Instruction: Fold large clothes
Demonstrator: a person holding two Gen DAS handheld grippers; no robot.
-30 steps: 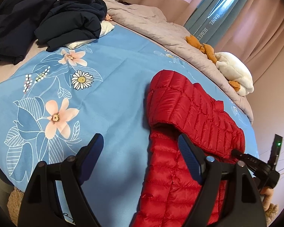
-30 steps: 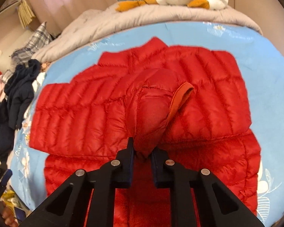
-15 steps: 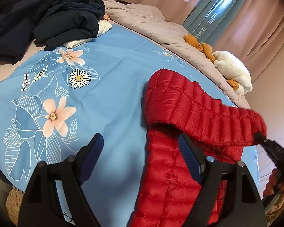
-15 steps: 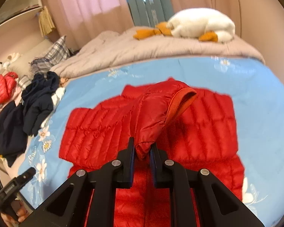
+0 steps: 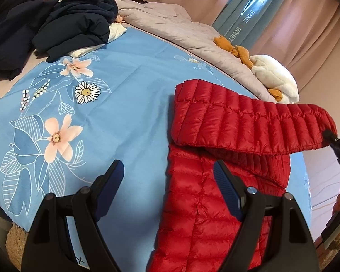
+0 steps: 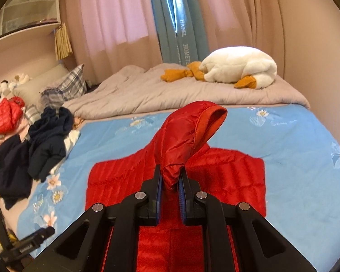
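Blue flowered bedding (image 5: 129, 72) filled most of the left wrist view, with a heap of dark clothes (image 5: 63, 22) at the upper left and a white plush duck (image 5: 276, 77) at the upper right. The red puffy jacket (image 5: 206, 204) lay on the bed at lower right. One sleeve (image 5: 249, 127) was lifted and stretched toward the right edge, where the right gripper (image 5: 328, 134) held its end. The left gripper (image 5: 167, 181) hung low over the jacket's edge with its fingers wide apart and nothing in them — likely waiting to help.

From the right wrist view, the bed ran back to a grey blanket (image 6: 170, 90) and pink curtains (image 6: 115, 15). The right gripper (image 6: 171, 183) was squeezed tight on the sleeve (image 6: 183, 136), which stood up in the middle of the frame — probably so it could be laid across the jacket (image 6: 226, 176) spread flat below.
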